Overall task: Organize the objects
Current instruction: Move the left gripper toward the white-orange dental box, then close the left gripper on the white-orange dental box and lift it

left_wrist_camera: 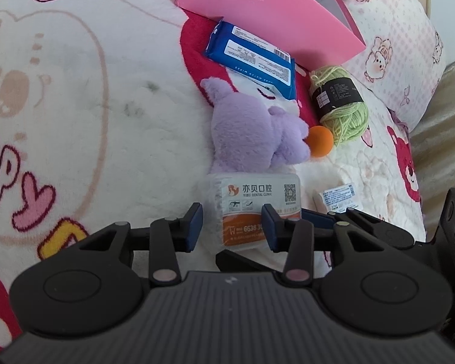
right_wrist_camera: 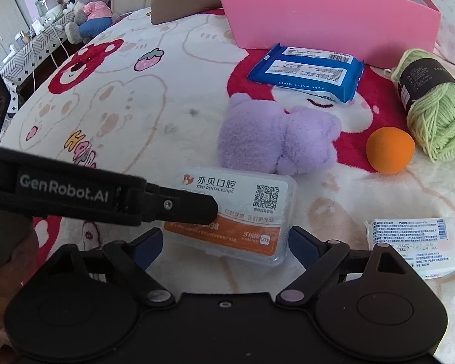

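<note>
While both tools sit at the lower edge of their frames, the right gripper [right_wrist_camera: 226, 247] stands wide open, its blue pads flanking the near end of the clear floss-pick box [right_wrist_camera: 236, 212] without visibly pressing on it. The left gripper [left_wrist_camera: 232, 224] shows only a narrow gap; its left pad stands clear of the box and no grip is evident, though one finger reaches over the box's left part in the right wrist view. Judged step: taking up the floss-pick box, which lies flat on the patterned blanket [right_wrist_camera: 121, 121] at lower centre. Further up lie a purple plush [right_wrist_camera: 276, 139], an orange ball [right_wrist_camera: 389, 150], green yarn [right_wrist_camera: 436, 118] and a blue wipes pack [right_wrist_camera: 306, 72]. Next move likely calls for closing squarely on the box, then carrying it to the pink bin [right_wrist_camera: 327, 21] at upper right.
</note>
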Available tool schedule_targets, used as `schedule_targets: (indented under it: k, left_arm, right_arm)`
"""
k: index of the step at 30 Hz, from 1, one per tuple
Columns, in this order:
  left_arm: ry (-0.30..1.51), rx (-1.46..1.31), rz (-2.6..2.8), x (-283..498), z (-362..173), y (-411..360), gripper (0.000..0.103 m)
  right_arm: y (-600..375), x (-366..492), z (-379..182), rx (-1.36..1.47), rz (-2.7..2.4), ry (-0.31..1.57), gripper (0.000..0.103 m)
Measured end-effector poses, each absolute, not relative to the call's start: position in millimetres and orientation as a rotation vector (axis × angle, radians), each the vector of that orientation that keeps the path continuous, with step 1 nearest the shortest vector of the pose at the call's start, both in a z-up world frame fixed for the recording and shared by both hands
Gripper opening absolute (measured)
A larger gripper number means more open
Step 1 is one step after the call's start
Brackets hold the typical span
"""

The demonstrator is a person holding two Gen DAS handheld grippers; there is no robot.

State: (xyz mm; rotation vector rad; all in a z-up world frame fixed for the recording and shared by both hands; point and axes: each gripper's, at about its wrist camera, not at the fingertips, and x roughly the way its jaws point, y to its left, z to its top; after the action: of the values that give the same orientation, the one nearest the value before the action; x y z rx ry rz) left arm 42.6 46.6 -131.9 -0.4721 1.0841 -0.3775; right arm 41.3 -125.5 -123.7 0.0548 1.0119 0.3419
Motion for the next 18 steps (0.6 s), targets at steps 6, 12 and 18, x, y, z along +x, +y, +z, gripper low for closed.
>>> schedule_targets:
  k: [6, 12, 18]
  left_arm:
    - [1.092, -0.485, -0.377, 44, -134, 48, 0.042]
    - [1.073, -0.448, -0.393, 40, -132, 46, 0.041]
    - [1.025, -0.341, -0.393, 30, -118, 36, 0.039]
  right_arm:
    - [-124, 41, -128, 0.042, 0.339, 1.003, 0.094]
    - [-118, 39, -129, -0.03, 0.346, 1.001, 0.092]
    - [-122, 32, -123, -0.045, 0.331, 0.985, 0.079]
